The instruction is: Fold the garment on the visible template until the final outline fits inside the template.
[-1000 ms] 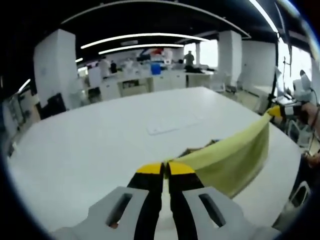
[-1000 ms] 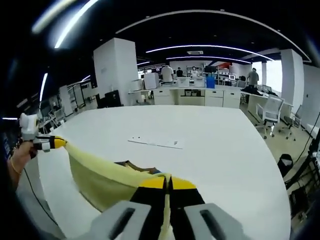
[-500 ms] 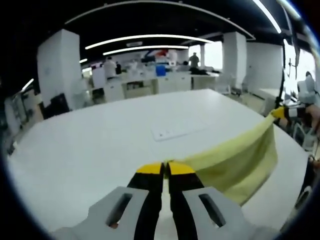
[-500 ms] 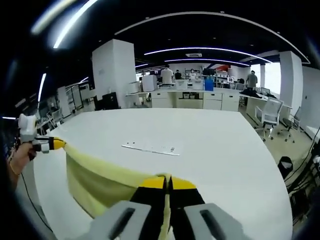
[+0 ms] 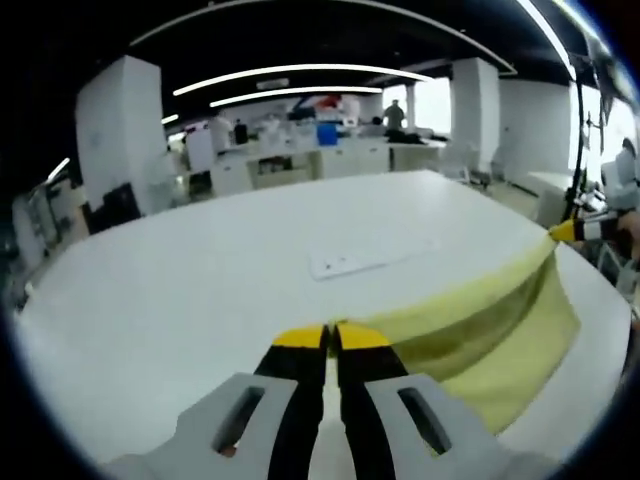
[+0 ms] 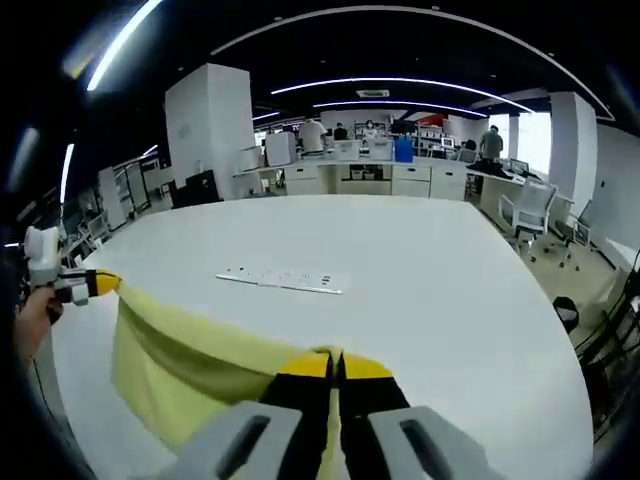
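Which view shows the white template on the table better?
The right gripper view shows it better: the white template lies flat on the table with its full length and small dark marks visible. In the left gripper view the template is paler and blends into the table, beyond the yellow garment.

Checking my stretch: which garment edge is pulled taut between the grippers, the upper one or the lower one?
The upper edge of the yellow garment is taut, running straight from the left gripper to the right gripper; the lower edge hangs loose in a sagging drape.
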`<state>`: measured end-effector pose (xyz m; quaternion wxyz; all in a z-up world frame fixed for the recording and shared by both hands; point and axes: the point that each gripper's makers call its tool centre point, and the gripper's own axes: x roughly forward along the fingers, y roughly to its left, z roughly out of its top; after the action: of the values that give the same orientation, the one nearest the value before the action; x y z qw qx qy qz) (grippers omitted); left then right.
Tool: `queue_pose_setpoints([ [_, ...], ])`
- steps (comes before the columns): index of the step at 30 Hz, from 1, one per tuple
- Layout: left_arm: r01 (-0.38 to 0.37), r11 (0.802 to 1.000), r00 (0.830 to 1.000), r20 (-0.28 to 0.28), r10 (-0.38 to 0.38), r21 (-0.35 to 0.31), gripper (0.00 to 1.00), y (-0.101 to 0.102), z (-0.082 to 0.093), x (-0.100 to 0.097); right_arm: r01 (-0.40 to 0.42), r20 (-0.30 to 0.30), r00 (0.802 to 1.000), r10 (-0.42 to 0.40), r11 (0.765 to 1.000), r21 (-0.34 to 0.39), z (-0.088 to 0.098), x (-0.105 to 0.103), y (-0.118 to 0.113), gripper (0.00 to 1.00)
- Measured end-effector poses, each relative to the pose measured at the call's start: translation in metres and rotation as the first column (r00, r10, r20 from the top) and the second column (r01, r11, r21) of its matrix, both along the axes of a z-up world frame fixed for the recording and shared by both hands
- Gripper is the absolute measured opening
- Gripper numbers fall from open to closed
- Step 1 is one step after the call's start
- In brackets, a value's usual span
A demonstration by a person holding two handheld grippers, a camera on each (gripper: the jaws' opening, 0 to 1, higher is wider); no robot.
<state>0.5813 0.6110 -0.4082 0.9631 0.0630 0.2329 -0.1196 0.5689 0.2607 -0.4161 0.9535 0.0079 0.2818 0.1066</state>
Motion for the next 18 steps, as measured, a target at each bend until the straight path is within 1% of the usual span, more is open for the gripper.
queue_pose_setpoints([
  [2,-0.019,1.0,1.0,-0.02,0.019,0.011,0.0,0.002,-0.008,0.003,0.0,-0.012,1.0,-0.001,1.0,-0.003,-0.006,0.003,0.001,0.0],
  [3,-0.031,1.0,0.999,-0.03,0.031,0.001,0.0,0.002,-0.012,0.006,0.005,-0.015,1.0,-0.005,1.0,0.0,-0.011,0.006,0.002,0.0],
  [4,-0.032,0.999,0.999,-0.028,0.032,0.007,0.0,0.002,-0.014,0.008,0.005,-0.015,1.0,-0.005,1.0,0.0,-0.012,0.006,0.003,0.0],
  [5,-0.039,0.999,0.999,-0.028,0.04,0.038,0.0,0.004,-0.018,0.011,0.009,-0.015,1.0,-0.009,1.0,-0.005,-0.015,0.009,0.003,0.0],
  [8,-0.047,0.999,0.998,-0.039,0.048,0.026,0.0,0.003,-0.028,0.016,0.024,-0.035,0.999,-0.024,0.999,-0.022,-0.026,0.014,0.001,0.0],
  [11,-0.053,0.998,0.998,-0.044,0.054,0.022,0.0,0.001,-0.036,0.02,0.05,-0.077,0.996,-0.053,0.998,-0.037,-0.044,0.018,-0.002,0.0],
  [15,-0.065,0.997,0.996,-0.061,0.067,0.034,0.0,0.002,-0.051,0.026,0.055,-0.083,0.995,-0.059,0.997,-0.047,-0.057,0.024,-0.002,0.0],
  [17,-0.072,0.997,0.995,-0.068,0.075,0.039,0.0,0.003,-0.056,0.027,0.065,-0.099,0.993,-0.069,0.997,-0.048,-0.064,0.026,-0.002,0.0],
  [18,-0.077,0.995,0.993,-0.084,0.081,0.058,0.0,0.003,-0.061,0.028,0.07,-0.108,0.991,-0.074,0.997,-0.045,-0.069,0.027,-0.002,0.0],
])
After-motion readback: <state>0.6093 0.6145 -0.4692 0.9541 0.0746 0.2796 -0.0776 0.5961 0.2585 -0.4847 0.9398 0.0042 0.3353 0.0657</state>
